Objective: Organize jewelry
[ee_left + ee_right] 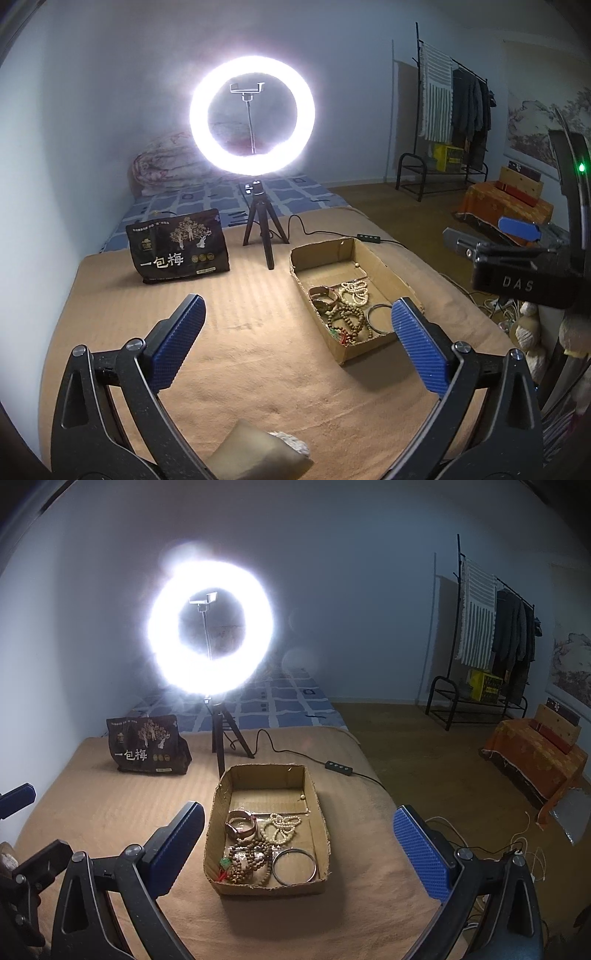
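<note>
Both my left hand-held gripper (pixel 297 321) and right hand-held gripper (pixel 299 832) gape empty; the cardboard box (pixel 322 825) holds a cream bead strand (pixel 281 827), brown bead strands (pixel 251 860), perhaps wooden, and a silver bangle (pixel 294 866).

The cardboard tray (pixel 320 849) is raw brown paperboard, matt, with ragged torn edges. Inside it, the bangle (pixel 294 866) is thin polished metal that catches the light, the brown bead strands (pixel 251 860) look like dull wood, and the pale bead strand (pixel 282 825) is smooth and creamy with a faint sheen. The blanket (pixel 258 350) under the tray is tan cloth — soft, matt, faintly ribbed. The snack bag (pixel 177 245) is dark printed plastic film, slightly glossy. The left gripper (pixel 297 328) and right gripper (pixel 299 843) have matt black plastic arms with shiny metal rivets, and blue finger pads (pixel 421 849) of ridged, rubbery texture.
</note>
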The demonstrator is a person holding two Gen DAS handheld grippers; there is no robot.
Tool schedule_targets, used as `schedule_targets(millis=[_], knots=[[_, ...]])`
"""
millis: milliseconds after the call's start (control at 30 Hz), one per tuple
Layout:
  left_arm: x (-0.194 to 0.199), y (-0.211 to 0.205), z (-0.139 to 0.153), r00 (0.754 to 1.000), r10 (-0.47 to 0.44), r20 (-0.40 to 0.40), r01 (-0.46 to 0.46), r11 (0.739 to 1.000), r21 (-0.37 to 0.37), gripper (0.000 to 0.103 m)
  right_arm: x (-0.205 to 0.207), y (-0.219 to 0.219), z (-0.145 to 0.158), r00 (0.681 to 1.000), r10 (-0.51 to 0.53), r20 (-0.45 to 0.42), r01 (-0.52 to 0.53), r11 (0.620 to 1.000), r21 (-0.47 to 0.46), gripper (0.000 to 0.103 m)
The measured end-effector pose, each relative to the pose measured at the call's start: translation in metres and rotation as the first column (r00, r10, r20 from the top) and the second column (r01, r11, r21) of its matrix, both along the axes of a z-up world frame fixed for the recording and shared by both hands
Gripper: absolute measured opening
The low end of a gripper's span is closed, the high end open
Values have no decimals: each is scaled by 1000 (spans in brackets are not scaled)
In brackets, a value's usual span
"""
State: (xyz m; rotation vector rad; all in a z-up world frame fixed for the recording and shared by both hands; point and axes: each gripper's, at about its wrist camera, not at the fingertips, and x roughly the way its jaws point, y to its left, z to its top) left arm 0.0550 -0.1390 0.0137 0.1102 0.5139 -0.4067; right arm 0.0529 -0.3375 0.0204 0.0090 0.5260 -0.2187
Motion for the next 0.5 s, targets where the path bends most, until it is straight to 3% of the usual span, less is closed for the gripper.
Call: schedule_targets(millis=[500], knots=[[1,-3,-1,1000,-8,-2,8,1000,8,103,3,0,-3,1000,9,-15,-9,1000,7,103]])
